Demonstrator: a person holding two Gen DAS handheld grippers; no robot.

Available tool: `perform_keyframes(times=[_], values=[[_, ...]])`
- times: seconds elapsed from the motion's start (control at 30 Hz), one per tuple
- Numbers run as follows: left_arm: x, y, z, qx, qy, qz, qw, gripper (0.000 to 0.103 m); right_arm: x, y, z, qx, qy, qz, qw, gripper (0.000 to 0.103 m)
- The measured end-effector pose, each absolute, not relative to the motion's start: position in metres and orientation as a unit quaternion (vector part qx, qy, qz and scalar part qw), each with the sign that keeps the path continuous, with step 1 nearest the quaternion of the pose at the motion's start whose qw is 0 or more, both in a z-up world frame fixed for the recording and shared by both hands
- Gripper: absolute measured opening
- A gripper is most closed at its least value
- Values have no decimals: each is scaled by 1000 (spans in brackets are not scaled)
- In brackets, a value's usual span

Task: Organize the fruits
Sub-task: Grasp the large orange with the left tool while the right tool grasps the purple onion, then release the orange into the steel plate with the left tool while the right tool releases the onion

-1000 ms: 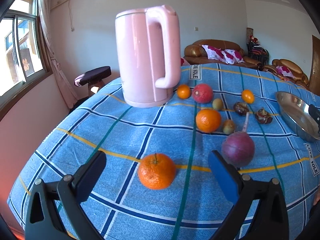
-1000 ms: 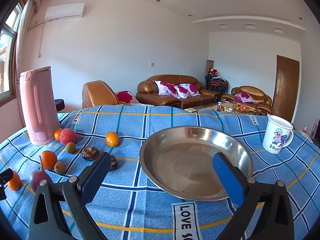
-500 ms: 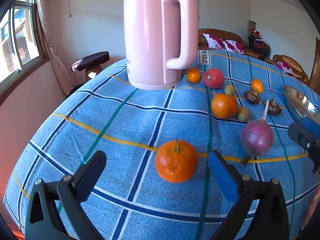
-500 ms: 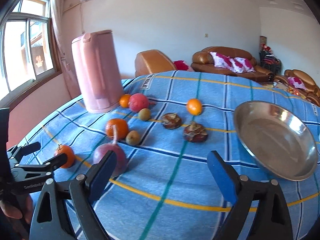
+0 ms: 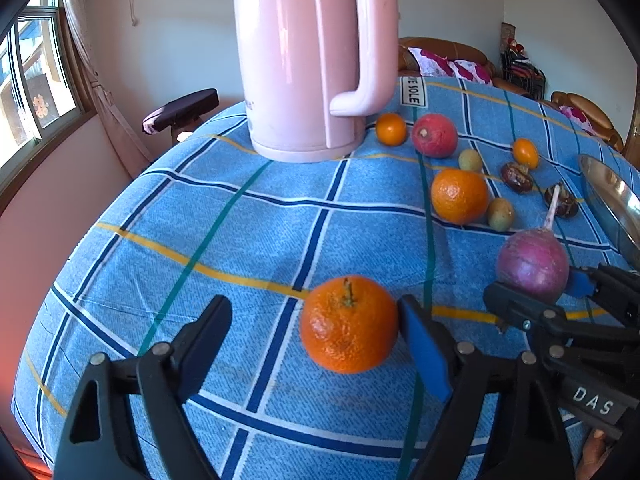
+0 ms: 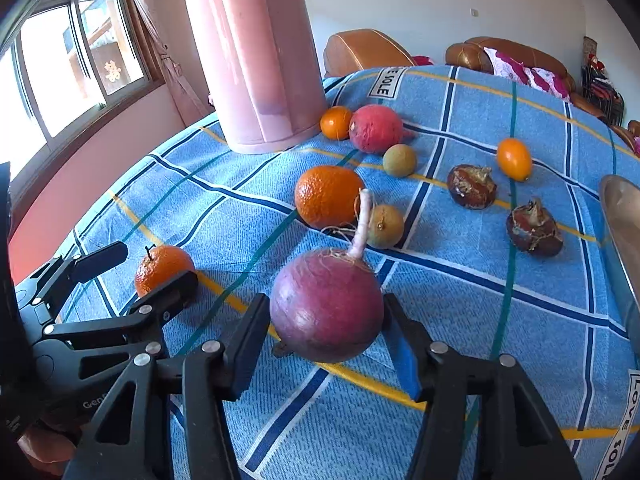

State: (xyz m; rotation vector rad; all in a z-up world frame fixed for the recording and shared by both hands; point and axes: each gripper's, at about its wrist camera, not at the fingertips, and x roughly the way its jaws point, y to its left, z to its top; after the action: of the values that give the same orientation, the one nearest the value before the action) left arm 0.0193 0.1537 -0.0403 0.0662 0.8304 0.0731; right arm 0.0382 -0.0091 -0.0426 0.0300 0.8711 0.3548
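Two round fruits: dimpled orange [image 5: 349, 324], smooth purple radish [image 6: 326, 306].

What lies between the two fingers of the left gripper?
In the left wrist view, the nearest orange lies between the left gripper's fingers, against the right finger, with bare tablecloth toward the left finger.

The tablecloth [image 5: 248, 240] was light blue, crossed by a plaid of navy, white, yellow and teal lines, with white labels lettered in black. The kettle [image 5: 312, 52] was pale pink all over. The nearest mandarin [image 5: 349, 330] was bright orange with a green stem, and the radish [image 6: 326, 306] was purple-red with a pale pinkish root tail. Two water chestnuts [image 6: 472, 186] were dark brown. The left gripper [image 5: 314, 332] was black with blue pads, as was the right gripper [image 6: 326, 334]. The bowl [image 5: 612, 196] was shiny silver.
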Motion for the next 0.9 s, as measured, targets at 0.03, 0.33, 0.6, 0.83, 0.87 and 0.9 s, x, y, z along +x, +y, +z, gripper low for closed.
perform_keyframes(times=[0.03, 0.33, 0.6, 0.83, 0.87, 0.9], values=[[19, 153, -40, 33, 402, 32, 914, 80, 38, -9, -43, 13, 420, 173, 891, 53], [20, 147, -41, 31, 406, 10, 913, 50, 30, -13, -39, -2, 411, 169, 896, 53], [12, 143, -36, 15, 387, 17, 922, 50, 14, -45, -24, 15, 361, 148, 920, 53], [6, 112, -23, 26, 356, 12, 934, 50, 4, -82, -13, 28, 325, 122, 937, 53], [6, 107, -21, 28, 353, 10, 935, 50, 3, -87, -12, 28, 320, 117, 940, 53], [6, 102, -19, 29, 349, 7, 936, 50, 1, -92, -11, 28, 314, 113, 942, 53]])
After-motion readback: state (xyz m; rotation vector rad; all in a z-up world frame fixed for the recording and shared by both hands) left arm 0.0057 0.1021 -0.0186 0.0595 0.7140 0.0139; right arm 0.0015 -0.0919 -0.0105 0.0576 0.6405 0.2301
